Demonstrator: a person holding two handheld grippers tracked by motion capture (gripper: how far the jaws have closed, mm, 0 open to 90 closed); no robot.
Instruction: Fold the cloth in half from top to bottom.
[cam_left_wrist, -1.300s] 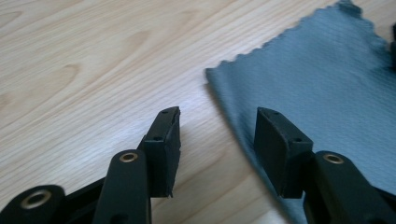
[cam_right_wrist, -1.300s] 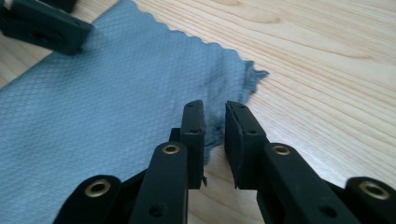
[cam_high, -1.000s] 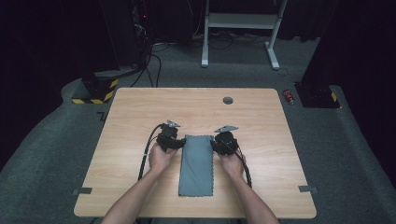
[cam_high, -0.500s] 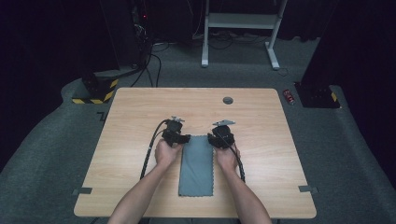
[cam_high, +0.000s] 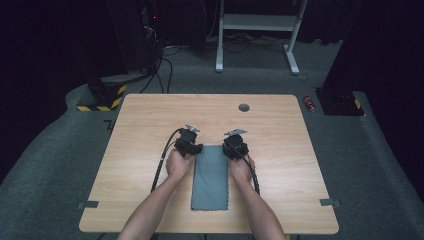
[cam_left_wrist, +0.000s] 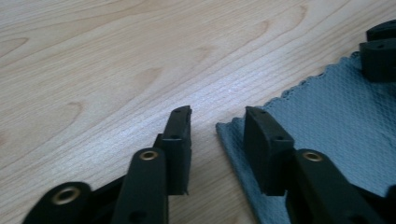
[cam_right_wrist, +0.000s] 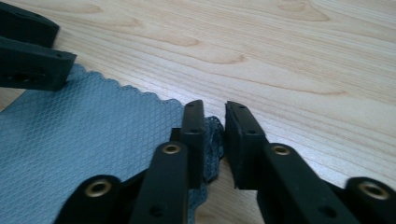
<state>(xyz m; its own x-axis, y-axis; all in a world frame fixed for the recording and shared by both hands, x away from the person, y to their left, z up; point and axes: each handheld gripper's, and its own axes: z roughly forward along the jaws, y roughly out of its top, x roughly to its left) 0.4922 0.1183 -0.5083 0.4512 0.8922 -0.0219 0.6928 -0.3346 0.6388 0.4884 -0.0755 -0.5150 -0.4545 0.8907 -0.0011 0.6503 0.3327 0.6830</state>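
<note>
Grey cloth (cam_high: 210, 177) lies flat mid-bench (cam_high: 135, 130), far corners at both claws. Right claw (cam_right_wrist: 215, 114) has just been closing, corner bunched between its jaws. Left claw (cam_left_wrist: 217, 116) has been closing too but is half open, straddling its corner; I risk lifting unevenly. The high view hides this.

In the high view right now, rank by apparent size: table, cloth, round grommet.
1. Wooden table, largest.
2. Grey cloth, lying on it.
3. Round grommet, smallest; it sits farther from the camera, but the gap is plain.
</note>
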